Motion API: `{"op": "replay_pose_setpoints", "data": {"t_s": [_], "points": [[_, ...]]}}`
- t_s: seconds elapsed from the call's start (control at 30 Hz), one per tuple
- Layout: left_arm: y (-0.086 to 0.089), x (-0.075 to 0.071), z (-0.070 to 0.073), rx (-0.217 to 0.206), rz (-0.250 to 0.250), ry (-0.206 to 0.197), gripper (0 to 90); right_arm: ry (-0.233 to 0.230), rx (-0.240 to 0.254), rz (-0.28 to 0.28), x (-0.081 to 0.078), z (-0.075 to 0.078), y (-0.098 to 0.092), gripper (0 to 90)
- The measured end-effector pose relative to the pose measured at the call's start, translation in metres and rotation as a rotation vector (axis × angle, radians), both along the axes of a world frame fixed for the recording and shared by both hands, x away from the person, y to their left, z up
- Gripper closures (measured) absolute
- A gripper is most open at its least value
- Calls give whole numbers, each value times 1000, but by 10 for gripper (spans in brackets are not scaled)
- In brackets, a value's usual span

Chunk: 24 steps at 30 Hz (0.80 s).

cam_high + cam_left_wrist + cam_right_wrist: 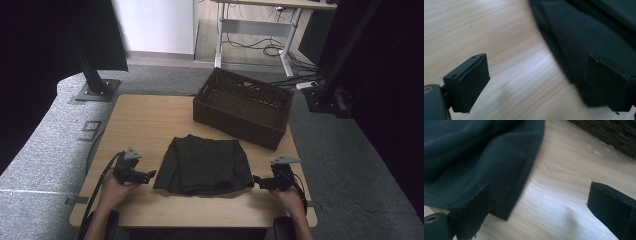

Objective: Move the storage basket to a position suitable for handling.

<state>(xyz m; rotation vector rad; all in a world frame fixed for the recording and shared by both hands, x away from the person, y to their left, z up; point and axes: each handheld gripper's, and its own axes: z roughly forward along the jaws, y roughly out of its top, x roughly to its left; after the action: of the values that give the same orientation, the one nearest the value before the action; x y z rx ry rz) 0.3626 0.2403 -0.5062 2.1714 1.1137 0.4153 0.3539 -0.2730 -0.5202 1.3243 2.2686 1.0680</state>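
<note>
Garment is a dark folded piece of clothing, sitting flat on the counter in the lower middle of the high view, with the brown woven basket just beyond it toward the upper right. My guess is it's been folded into that neat block so it can go into the basket, and that I've got one gripper on each side because a floppy stack like this wants lifting from both ends at once or it'll sag and unfold.

Left gripper is at the lower left of the cloth and right gripper at the lower right, both pointing inward at the garment's side edges. Both sets of jaws are spread wide with nothing pinched between them.

In the left gripper view the garment fills the upper right; its folded edge runs down diagonally toward the right-hand jaw, which sits over the cloth, while the left-hand jaw is over bare wood. So the edge is roughly in the gap but off to one side.

Right gripper view is the mirror of that: garment in the upper left, its corner coming down just beside the left-hand jaw, the other jaw over bare counter, basket in the upper right corner. I can't tell if any pad actually touches the fabric.
</note>
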Motion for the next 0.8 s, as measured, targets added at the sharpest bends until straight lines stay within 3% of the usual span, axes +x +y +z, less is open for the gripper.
{"op": "replay_pose_setpoints", "data": {"t_s": [0.1,0.17,0.27,0.5,0.8], "points": [[-9,7,3,-16,-20,-5,83,3,-7,20,9,5,7,83],[-16,13,5,-31,-29,-11,146,4,-14,31,19,8,15,105],[-24,21,6,-44,-47,-5,151,2,-17,39,24,10,19,127],[-47,46,-1,-7,-71,9,183,2,-36,46,46,16,36,208],[-51,71,-12,12,-48,12,303,34,-46,46,79,13,54,363]]}}
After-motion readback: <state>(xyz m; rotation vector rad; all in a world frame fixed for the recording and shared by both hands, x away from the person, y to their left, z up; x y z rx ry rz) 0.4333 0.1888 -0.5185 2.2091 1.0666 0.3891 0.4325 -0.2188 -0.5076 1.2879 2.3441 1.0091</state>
